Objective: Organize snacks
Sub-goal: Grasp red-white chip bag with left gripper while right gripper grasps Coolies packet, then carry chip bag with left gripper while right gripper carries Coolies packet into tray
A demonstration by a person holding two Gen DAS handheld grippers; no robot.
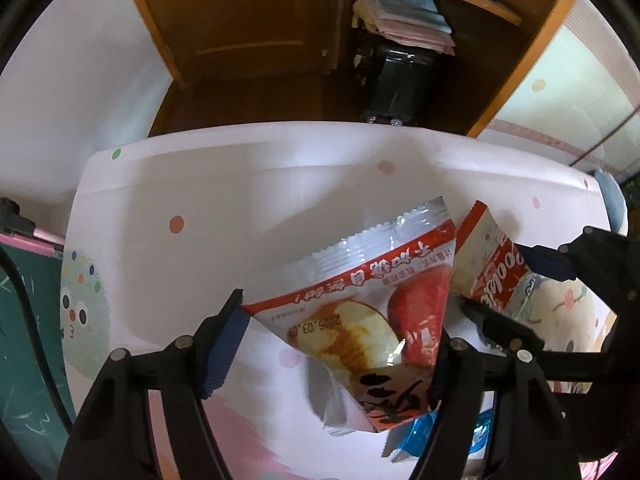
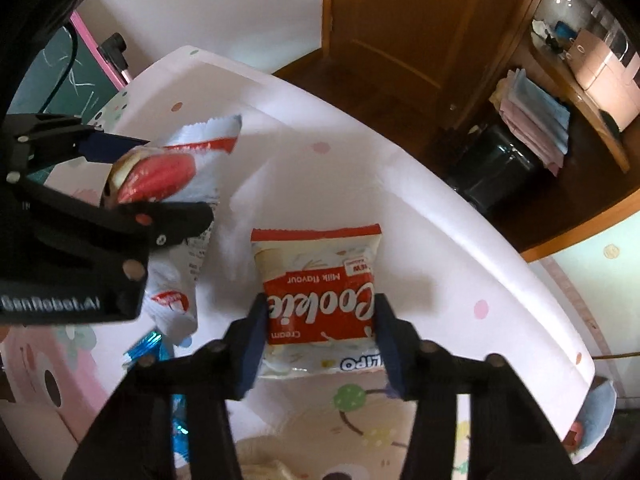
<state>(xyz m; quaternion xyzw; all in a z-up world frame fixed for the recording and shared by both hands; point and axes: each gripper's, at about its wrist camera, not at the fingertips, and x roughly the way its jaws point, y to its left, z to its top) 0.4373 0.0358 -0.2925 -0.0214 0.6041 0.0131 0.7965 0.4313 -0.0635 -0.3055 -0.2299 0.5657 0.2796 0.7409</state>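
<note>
Two crinkly foil packets sit under my claws on a white table point(image 1: 224, 184) printed with pastel dots and cartoon animals.

From my left wrist, my left gripper point(image 1: 340, 332) straddles the apple-print packet point(image 1: 372, 308), a glossy pouch with a clear serrated seal strip along its far edge and red bands beneath it. Its long axis runs away from me, tilted to the right, seal end farthest. My blue ribbed pad point(image 1: 224, 344) meets its near-left corner; the other pad is hidden behind the pouch, so I think I have it pinched, though I cannot be sure. Beyond, my right gripper point(image 1: 516, 280) flanks the cookie packet point(image 1: 496, 268). A blue wrapper point(image 1: 416, 436) peeks out below.

From my right wrist, the cookie packet point(image 2: 320, 292) is a plump, squarish pillow, red band across cream, lying flat with its red serrated edge pointing away. My right gripper point(image 2: 320, 340) has clenched its pads against both side edges. At left, my left gripper point(image 2: 140, 176) brackets the apple-print packet point(image 2: 168, 168).
</note>
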